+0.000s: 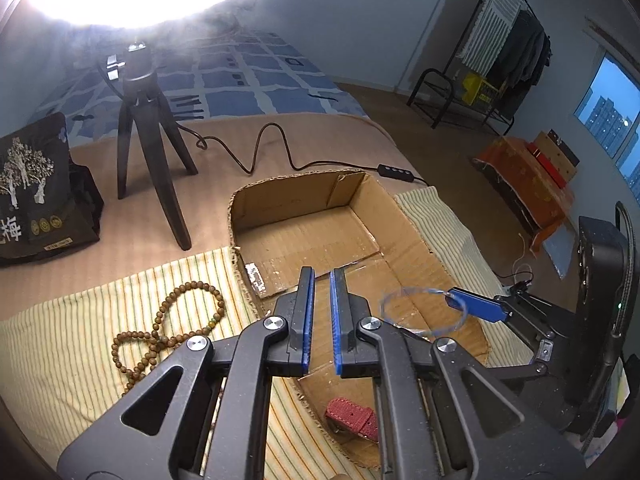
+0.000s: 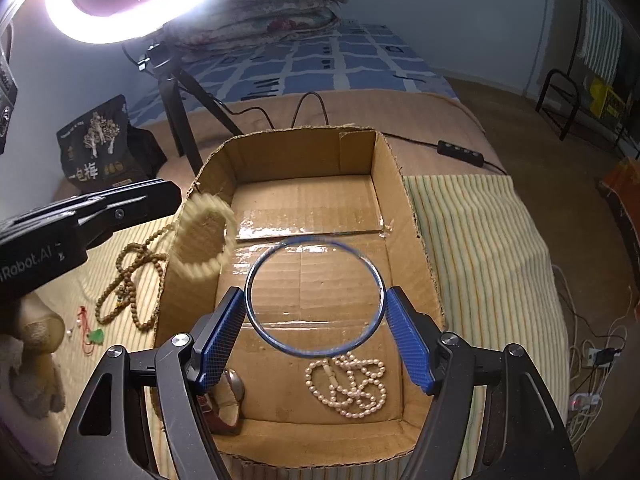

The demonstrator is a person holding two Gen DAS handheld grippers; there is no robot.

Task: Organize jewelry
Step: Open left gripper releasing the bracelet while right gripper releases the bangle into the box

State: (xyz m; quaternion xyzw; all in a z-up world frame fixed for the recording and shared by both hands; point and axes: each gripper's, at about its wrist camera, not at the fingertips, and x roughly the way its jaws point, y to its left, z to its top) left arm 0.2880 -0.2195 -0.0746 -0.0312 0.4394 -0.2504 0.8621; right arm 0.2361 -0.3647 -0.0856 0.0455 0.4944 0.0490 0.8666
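We're mid-drop w/ the blue bangle (image 2: 314,241). The right gripper (image 2: 314,312) has its 2 pads spread wide and pressing the ring's opposite sides, so it hangs over the middle of the cardboard box (image 2: 304,152), clear of the floor. Already in the box: a pearl necklace (image 2: 348,384) near the front and a watch (image 2: 224,404) in the front-left corner. The left gripper (image 1: 322,276) has its pads pressed nearly together. In the right wrist view a blurred pale bead bracelet (image 2: 204,236) sits just off its tip by the box's left wall, but we can't tell if it's pinched or loose. Next, as we judge it: lower the bangle towards bare cardboard behind the pearls, then open the pads so it lies flat w/o snagging. Left to do, prob.: the wooden bead strand (image 2: 128,280) and the green pendant (image 2: 96,336), both outside on the striped cloth (image 2: 480,240).
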